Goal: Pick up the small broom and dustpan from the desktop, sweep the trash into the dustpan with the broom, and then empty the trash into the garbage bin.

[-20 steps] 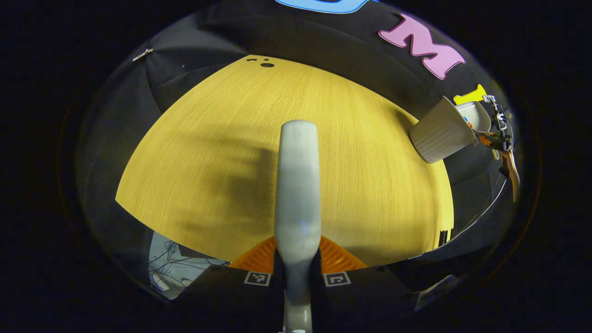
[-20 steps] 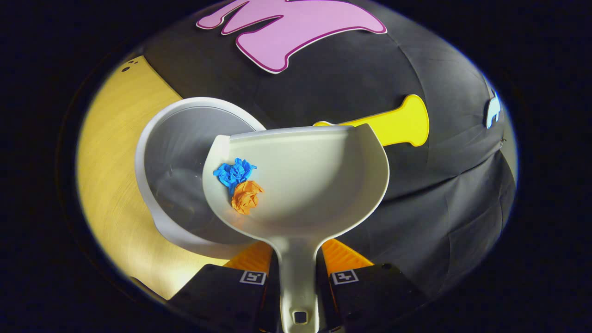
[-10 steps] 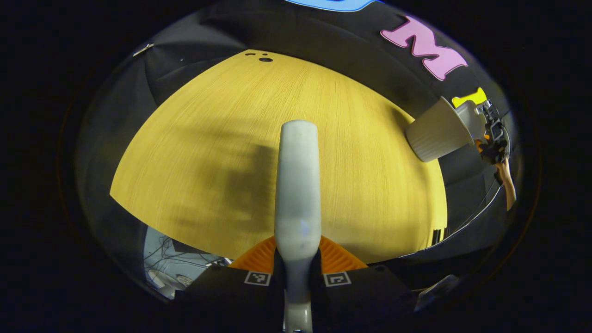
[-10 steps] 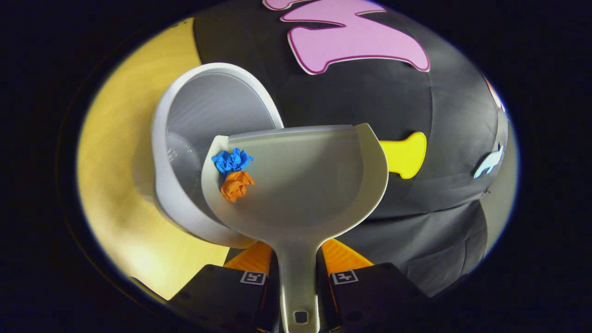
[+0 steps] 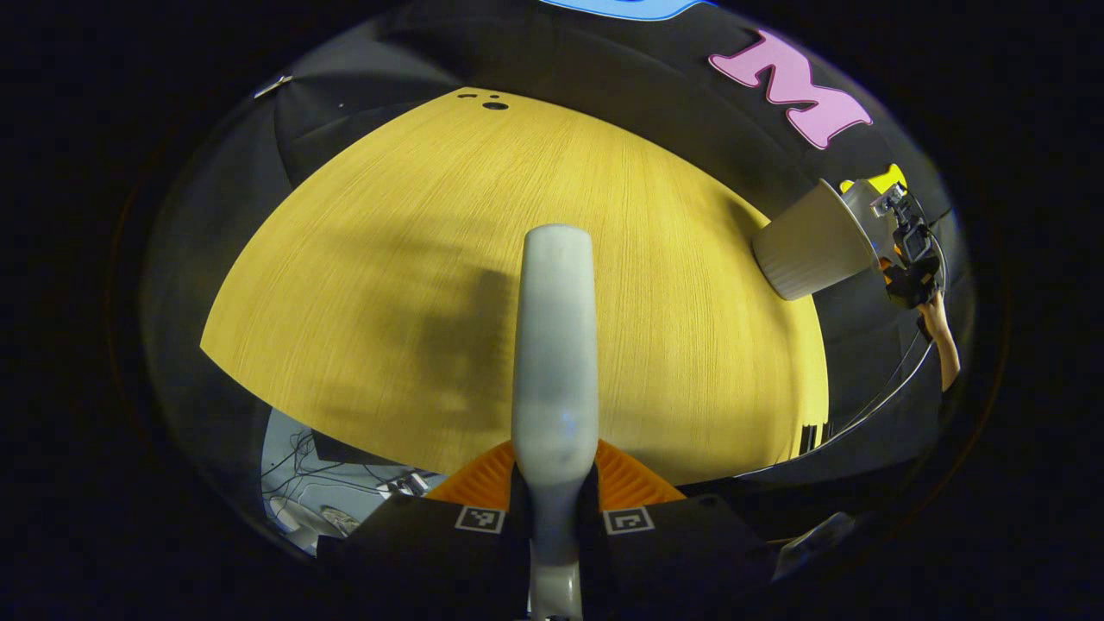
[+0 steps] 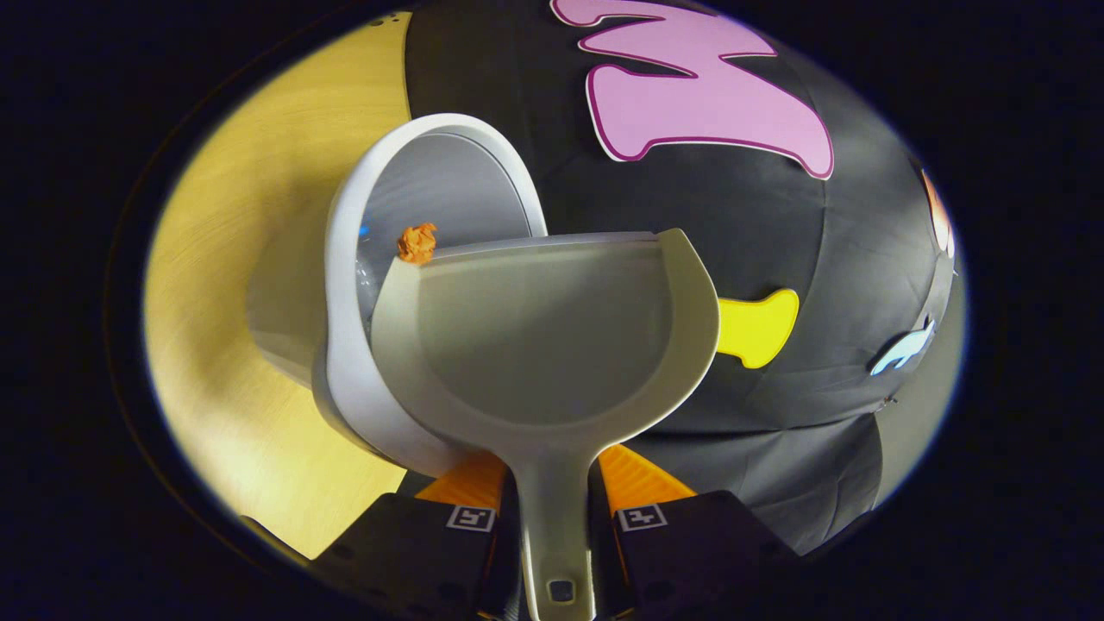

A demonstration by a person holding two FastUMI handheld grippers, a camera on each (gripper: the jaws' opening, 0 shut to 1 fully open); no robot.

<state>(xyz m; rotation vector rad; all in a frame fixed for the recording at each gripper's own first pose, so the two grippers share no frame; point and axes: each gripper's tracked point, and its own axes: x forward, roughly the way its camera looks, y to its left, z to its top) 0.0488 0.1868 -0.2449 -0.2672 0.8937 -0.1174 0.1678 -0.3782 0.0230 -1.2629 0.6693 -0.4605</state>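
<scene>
My right gripper (image 6: 552, 479) is shut on the handle of the pale dustpan (image 6: 543, 345), which is tipped forward over the open white garbage bin (image 6: 431, 185). An orange paper ball (image 6: 417, 242) sits at the pan's front left corner, right over the bin's mouth. A speck of blue paper (image 6: 363, 230) shows inside the bin. My left gripper (image 5: 555, 470) is shut on the small broom (image 5: 555, 336), whose pale handle points out above the wooden desktop (image 5: 371, 259). In the left gripper view the bin (image 5: 806, 250) stands at the desk's far right, with the other gripper (image 5: 906, 250) beside it.
A hand (image 5: 942, 341) holds the far gripper, and a cable hangs below it. The desktop (image 6: 233, 259) runs to the bin's left, and the black cloth wall stands behind it. Cables lie on the floor (image 5: 302, 483) past the desk's near edge.
The dustpan has tipped further over the bin. Both paper balls slid to its front corner; the blue one dropped into the bin, the orange one sits at the lip. The broom barely moved.
</scene>
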